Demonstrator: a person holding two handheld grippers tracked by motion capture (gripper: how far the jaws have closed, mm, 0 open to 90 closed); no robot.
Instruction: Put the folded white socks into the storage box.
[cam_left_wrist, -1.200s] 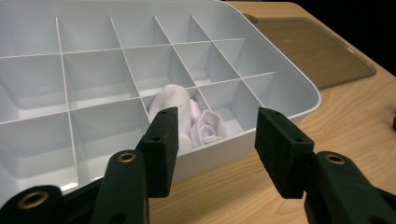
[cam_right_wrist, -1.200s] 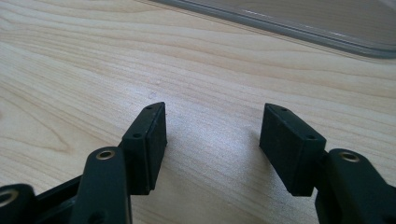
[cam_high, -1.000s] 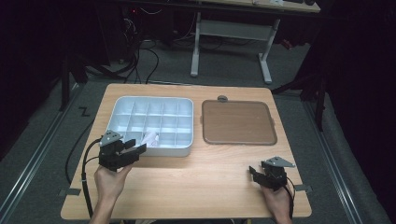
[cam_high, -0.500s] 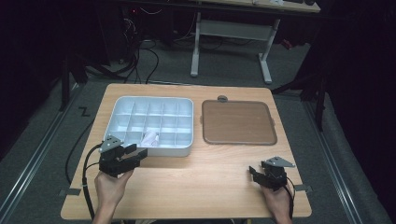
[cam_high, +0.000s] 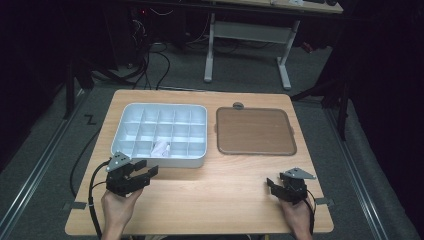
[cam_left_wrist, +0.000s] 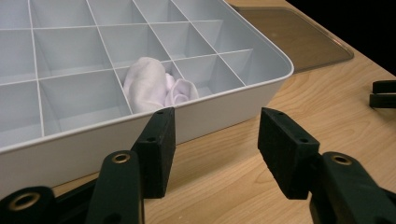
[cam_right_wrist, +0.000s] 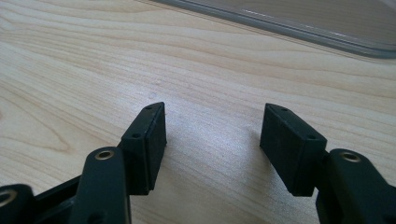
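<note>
A white compartment tray (cam_high: 160, 162) lies on the left half of the wooden table (cam_high: 215, 200). One of its front-row compartments holds a crumpled white cloth (cam_high: 161, 148). My left gripper (cam_high: 148, 167) is just in front of the tray's near wall, open, with nothing between its jaws. In the left gripper view the cloth (cam_left_wrist: 156, 86) sits beyond the tray wall (cam_left_wrist: 224, 109), straight ahead of the open left gripper (cam_left_wrist: 215, 135). My right gripper (cam_high: 271, 186) rests near the front right of the table, open and empty. In its own view the right gripper (cam_right_wrist: 212, 135) has only bare wood between its jaws.
A flat brown tray (cam_high: 255, 131) lies to the right of the white one, and its rim (cam_right_wrist: 327, 28) is ahead of the right gripper. A small grey knob (cam_high: 238, 105) is at the table's far edge. Cables run on the floor to the left.
My left gripper has drawn back a little from the tray's front wall toward the person. The right gripper has stayed where it was.
</note>
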